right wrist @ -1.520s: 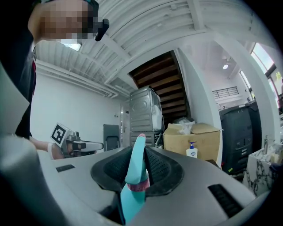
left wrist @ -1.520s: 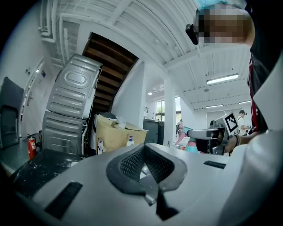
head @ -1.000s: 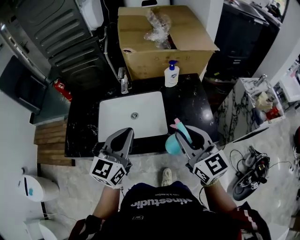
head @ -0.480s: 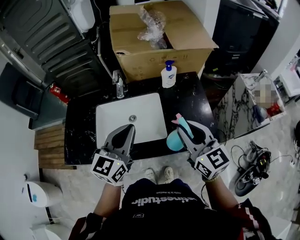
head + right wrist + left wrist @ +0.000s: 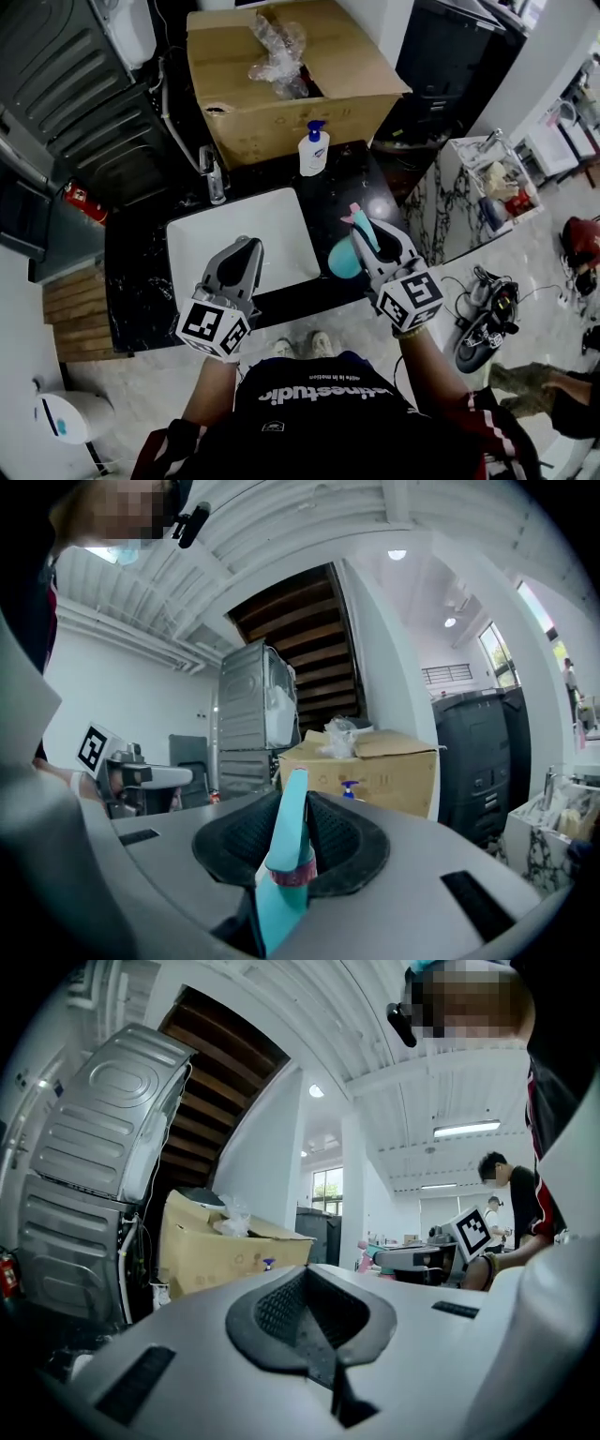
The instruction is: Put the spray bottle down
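My right gripper [image 5: 367, 234] is shut on a teal spray bottle [image 5: 345, 260] with a pink nozzle, held over the black counter [image 5: 380, 197] just right of the white sink [image 5: 225, 239]. In the right gripper view the bottle's teal neck [image 5: 281, 892] stands between the dark pads [image 5: 352, 841], with the right gripper [image 5: 292, 808] pointing about level at the box. My left gripper [image 5: 248, 246] hangs over the sink's front edge, and in the left gripper view the left gripper [image 5: 314, 1312] has its pads together with nothing in them.
A white soap pump bottle [image 5: 313, 150] stands at the counter's back, in front of an open cardboard box [image 5: 291, 84]. A faucet [image 5: 214, 173] stands behind the sink. A marble-patterned shelf [image 5: 487, 187] with small items is to the right, cables [image 5: 483, 319] lie on the floor.
Both grippers have moved forward from the counter's front edge to over the counter. The right one still carries the spray bottle. Neither gripper's jaws have changed.
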